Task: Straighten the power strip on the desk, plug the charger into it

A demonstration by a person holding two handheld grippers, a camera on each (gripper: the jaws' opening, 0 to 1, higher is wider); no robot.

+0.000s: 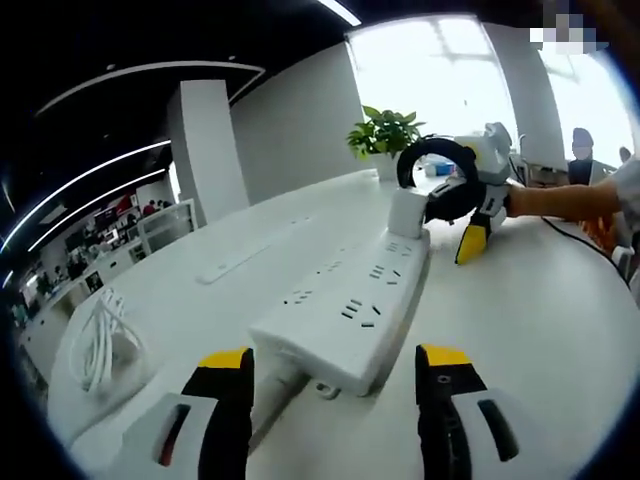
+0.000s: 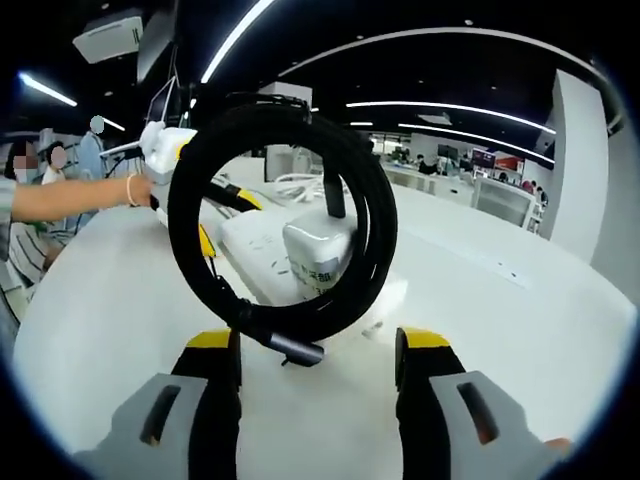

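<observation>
A white power strip [image 1: 345,300] lies along the white desk [image 1: 540,320]. Its near end sits between the wide-apart jaws of my left gripper [image 1: 335,360], which is open. A white charger [image 1: 407,212] stands upright on the strip's far end, and a coiled black cable [image 1: 432,150] rises from its top. My right gripper [image 1: 470,225] hovers just behind the charger. In the right gripper view the charger [image 2: 320,255] shows through the cable loop [image 2: 190,250]. The right gripper [image 2: 320,345] is open, its jaws clear of the charger. The left gripper [image 2: 225,220] is at the strip's [image 2: 255,240] other end.
A bundle of white cable [image 1: 100,345] lies at the desk's left edge. A flush socket panel [image 1: 250,255] is set into the desktop. A potted plant [image 1: 385,135] stands at the far end. A person's arm [image 1: 560,200] reaches in from the right.
</observation>
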